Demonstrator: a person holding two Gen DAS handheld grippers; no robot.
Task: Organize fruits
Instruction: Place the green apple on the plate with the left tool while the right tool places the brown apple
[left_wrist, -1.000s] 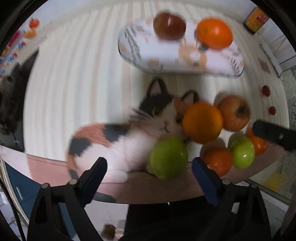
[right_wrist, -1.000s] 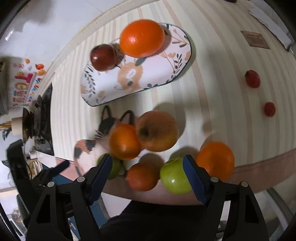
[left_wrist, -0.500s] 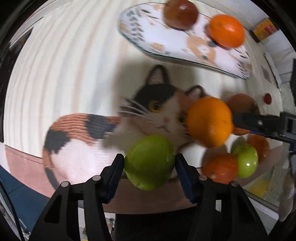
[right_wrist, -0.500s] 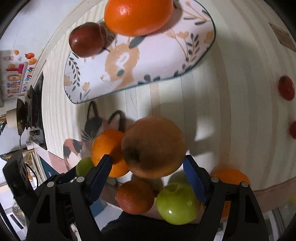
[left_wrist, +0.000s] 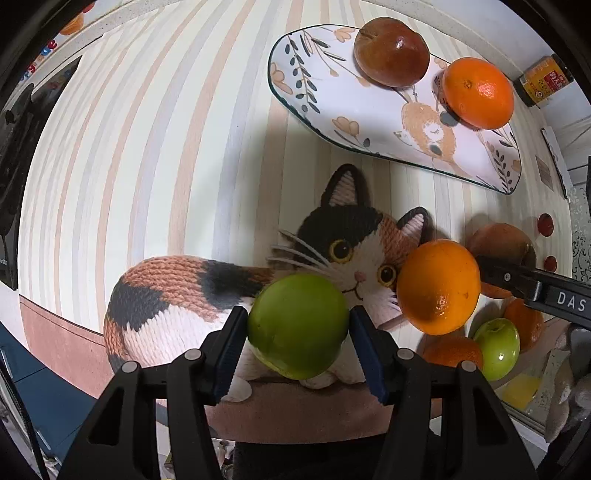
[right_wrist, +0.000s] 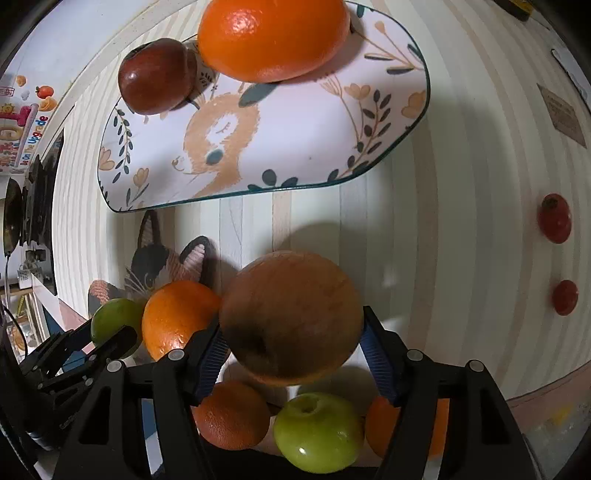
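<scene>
My left gripper (left_wrist: 298, 312) points straight down and is shut on a green apple (left_wrist: 295, 332) over a cat-shaped knitted mat (left_wrist: 177, 295). An orange (left_wrist: 437, 286) lies just right of it. My right gripper (right_wrist: 291, 321) has a brownish-red apple (right_wrist: 291, 314) between its jaws, which are closing, and both pads touch the apple's sides. Below it lie a second green apple (right_wrist: 317, 432) and an orange (right_wrist: 231, 415). The patterned oval plate (left_wrist: 332, 110) at the back holds a dark red apple (left_wrist: 391, 51) and an orange (left_wrist: 478, 92).
Two small red tomatoes (right_wrist: 554, 218) lie on the striped tabletop to the right. A jar (left_wrist: 543, 83) stands at the far right behind the plate. The table's front edge runs just under the fruit cluster. A dark stove sits far left.
The left jaws closed from wide open onto the green apple. The right gripper came down over the brownish-red apple and its jaws narrowed around it.
</scene>
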